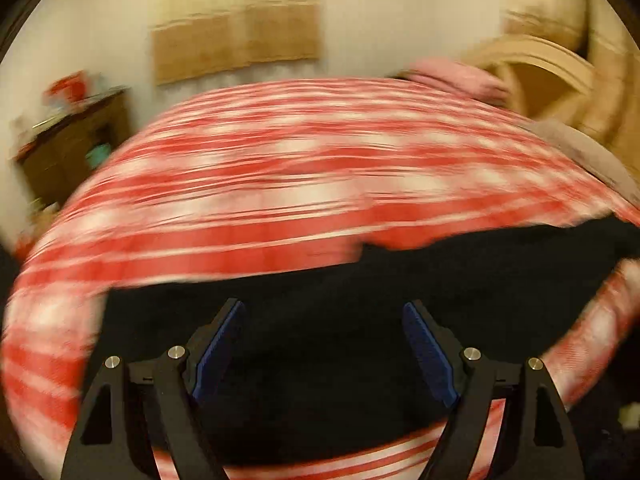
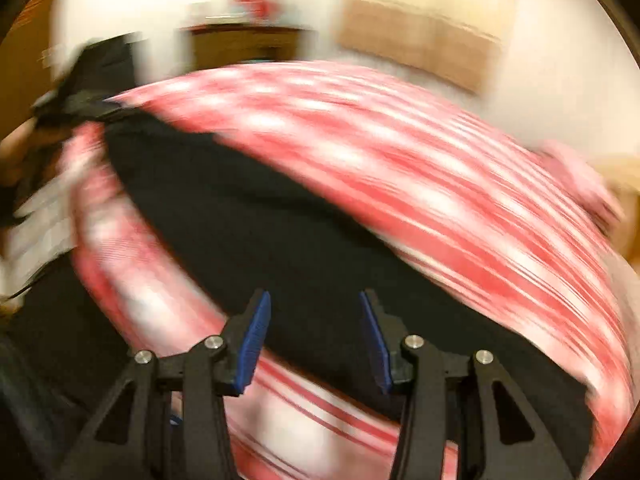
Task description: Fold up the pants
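Observation:
The black pants (image 1: 480,272) lie spread on a red-and-white checked bedspread (image 1: 280,168). My left gripper (image 1: 322,312) hovers over the dark cloth, its blue pads wide apart with nothing pinched between them. In the right wrist view the pants (image 2: 240,208) run as a long black band from upper left to lower right. My right gripper (image 2: 314,300) stands over their near edge, open about halfway and holding nothing. At the band's far left end a person's hand (image 2: 16,152) holds a blurred black tool. Both views are smeared by motion.
A pink pillow (image 1: 460,76) and a wooden headboard (image 1: 540,68) stand at the bed's far right. A dark wooden cabinet (image 1: 72,148) stands to the left by the wall, and brown panels (image 1: 236,44) hang above. Grey cloth (image 1: 580,152) lies at the right edge.

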{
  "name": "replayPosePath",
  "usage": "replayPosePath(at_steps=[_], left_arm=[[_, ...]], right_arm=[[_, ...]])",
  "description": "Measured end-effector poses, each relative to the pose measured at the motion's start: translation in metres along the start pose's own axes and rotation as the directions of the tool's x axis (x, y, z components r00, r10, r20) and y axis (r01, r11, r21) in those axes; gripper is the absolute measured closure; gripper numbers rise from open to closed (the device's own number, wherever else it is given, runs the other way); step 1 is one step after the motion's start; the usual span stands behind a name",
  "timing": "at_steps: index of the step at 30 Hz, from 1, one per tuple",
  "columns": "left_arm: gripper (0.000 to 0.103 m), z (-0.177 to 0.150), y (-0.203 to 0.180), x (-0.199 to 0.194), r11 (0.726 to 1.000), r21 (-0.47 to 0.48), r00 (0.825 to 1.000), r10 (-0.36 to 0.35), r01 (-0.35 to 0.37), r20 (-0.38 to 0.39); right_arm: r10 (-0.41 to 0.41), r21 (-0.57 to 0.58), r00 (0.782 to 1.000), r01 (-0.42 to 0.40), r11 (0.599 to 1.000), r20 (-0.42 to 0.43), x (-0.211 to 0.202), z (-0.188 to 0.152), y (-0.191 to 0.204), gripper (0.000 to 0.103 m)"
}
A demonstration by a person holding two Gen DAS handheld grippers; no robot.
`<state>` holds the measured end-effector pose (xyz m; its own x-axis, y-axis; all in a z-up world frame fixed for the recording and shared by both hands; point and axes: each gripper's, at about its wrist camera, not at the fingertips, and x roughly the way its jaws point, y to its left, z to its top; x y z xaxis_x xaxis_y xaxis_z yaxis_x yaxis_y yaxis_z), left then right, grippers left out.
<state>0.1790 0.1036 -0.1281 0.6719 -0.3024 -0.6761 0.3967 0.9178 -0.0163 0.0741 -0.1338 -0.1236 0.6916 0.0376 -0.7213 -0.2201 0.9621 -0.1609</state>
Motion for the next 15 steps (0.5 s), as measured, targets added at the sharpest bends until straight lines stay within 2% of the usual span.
replayPosePath(at_steps=[2, 3, 4, 6, 8, 9, 10, 12, 14, 15], left_arm=[[0.021, 0.007, -0.039, 0.016, 0.996, 0.076, 0.999, -0.053, 0.054, -0.013], [0.021, 0.009, -0.058, 0.025, 0.991, 0.11, 0.997, -0.07, 0.072, -0.025], [0.021, 0.01, -0.074, 0.033, 0.987, 0.126, 0.995, -0.092, 0.096, -0.036], [0.021, 0.012, -0.092, 0.047, 0.981, 0.131, 0.989, -0.134, 0.142, -0.062], [0.021, 0.012, -0.105, 0.059, 0.981, 0.148, 0.991, -0.115, 0.124, -0.07], [0.021, 0.011, -0.109, 0.065, 0.983, 0.149, 0.993, -0.095, 0.106, -0.074], [0.021, 0.009, -0.11, 0.071, 0.985, 0.141, 0.992, -0.092, 0.103, -0.081], [0.021, 0.004, -0.107, 0.08, 0.989, 0.096, 0.99, -0.101, 0.11, -0.094], [0.021, -0.002, -0.107, 0.078, 0.991, 0.091, 0.993, -0.096, 0.102, -0.069], [0.021, -0.003, -0.109, 0.077, 0.991, 0.097, 0.994, -0.087, 0.093, -0.06]], right_arm=[[-0.103, 0.167, 0.994, 0.106, 0.98, -0.029, -0.027, -0.017, -0.057, 0.053], [-0.131, 0.286, 0.99, 0.138, 0.948, -0.044, -0.044, -0.031, -0.093, 0.053], [-0.146, 0.352, 0.988, 0.155, 0.923, -0.052, -0.055, -0.041, -0.113, 0.053], [-0.2, 0.521, 0.977, 0.21, 0.828, -0.076, -0.08, -0.068, -0.169, 0.05], [-0.183, 0.619, 0.978, 0.206, 0.758, -0.102, -0.087, -0.087, -0.205, 0.05], [-0.168, 0.645, 0.98, 0.196, 0.738, -0.106, -0.085, -0.087, -0.213, 0.05], [-0.125, 0.688, 0.987, 0.162, 0.707, -0.104, -0.081, -0.094, -0.228, 0.05], [-0.064, 0.74, 0.994, 0.105, 0.665, -0.084, -0.074, -0.099, -0.242, 0.05], [0.009, 0.766, 0.997, 0.052, 0.641, -0.075, -0.061, -0.1, -0.248, 0.051], [0.025, 0.772, 0.997, 0.037, 0.635, -0.068, -0.059, -0.102, -0.25, 0.055]])
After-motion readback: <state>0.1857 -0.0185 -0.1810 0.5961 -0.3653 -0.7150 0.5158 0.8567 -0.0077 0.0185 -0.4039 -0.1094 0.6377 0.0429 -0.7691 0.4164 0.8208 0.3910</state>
